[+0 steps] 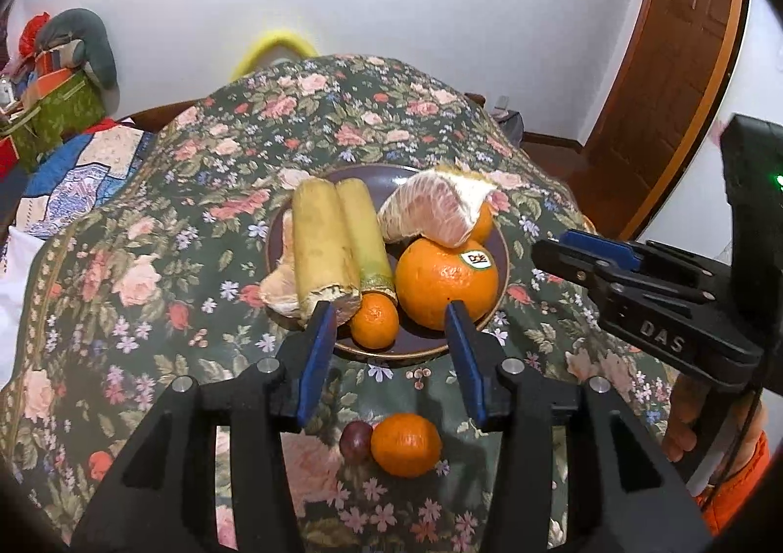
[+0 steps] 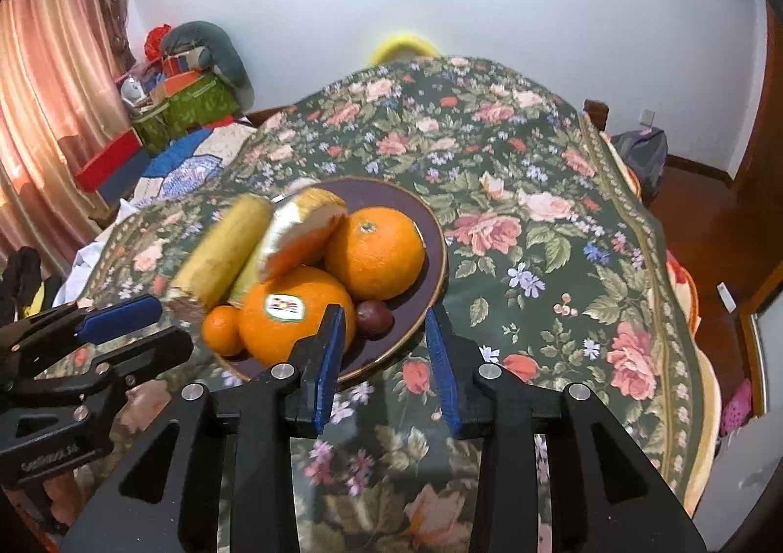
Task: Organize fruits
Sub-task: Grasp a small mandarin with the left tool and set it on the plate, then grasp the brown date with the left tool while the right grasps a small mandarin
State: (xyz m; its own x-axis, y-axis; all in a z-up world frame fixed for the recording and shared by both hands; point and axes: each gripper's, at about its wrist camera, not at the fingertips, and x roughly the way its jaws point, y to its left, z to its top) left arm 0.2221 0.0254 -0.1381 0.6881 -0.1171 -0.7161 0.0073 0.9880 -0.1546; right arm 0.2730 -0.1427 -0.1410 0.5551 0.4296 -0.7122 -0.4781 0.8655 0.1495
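Observation:
A dark plate (image 1: 500, 243) on the floral cloth holds two yellow-green stalks (image 1: 320, 244), pomelo pieces (image 1: 433, 210), a stickered orange (image 1: 445, 281) and a small mandarin (image 1: 374, 320). A loose mandarin (image 1: 406, 444) and a dark grape (image 1: 356, 440) lie on the cloth nearer than the plate, under my open, empty left gripper (image 1: 391, 318). In the right wrist view the plate (image 2: 438, 249) also shows a second orange (image 2: 376, 252), the stickered orange (image 2: 288, 313) and a dark grape (image 2: 374, 311). My right gripper (image 2: 384, 320) is open and empty at the plate's near rim.
The floral cloth (image 2: 538, 191) covers a raised surface that drops off at the right edge. Boxes and bags (image 2: 186, 98) are piled at the back left by a curtain. A wooden door (image 1: 675, 63) stands at the right.

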